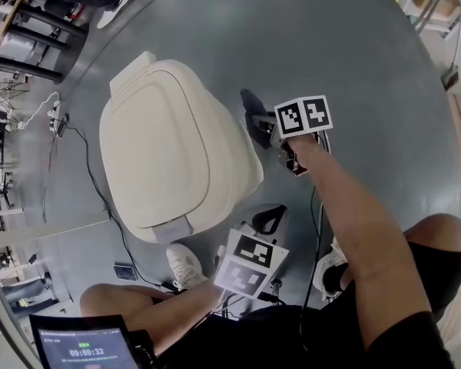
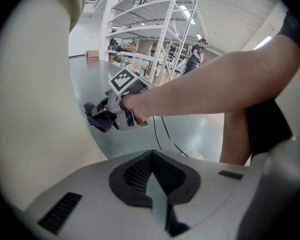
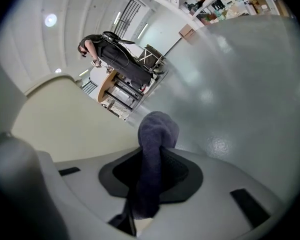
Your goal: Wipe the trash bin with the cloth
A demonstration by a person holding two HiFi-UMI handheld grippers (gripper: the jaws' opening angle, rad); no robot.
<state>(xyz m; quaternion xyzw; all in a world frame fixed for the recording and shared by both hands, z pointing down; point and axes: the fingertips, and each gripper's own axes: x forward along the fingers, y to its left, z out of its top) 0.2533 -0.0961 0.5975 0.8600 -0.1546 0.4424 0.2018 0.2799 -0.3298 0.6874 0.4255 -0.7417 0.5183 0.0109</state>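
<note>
Trash bin stands on grey floor, seemingly a warehouse.

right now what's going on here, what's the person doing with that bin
A person holds a claw in each hand beside a cream trash bin that stands on the grey floor with its lid down. The right claw is shut on a dark cloth and holds it close to the bin's side. It isn't clear whether the cloth touches the bin. The left claw is shut with nothing in it, held lower and nearer the person.
</note>
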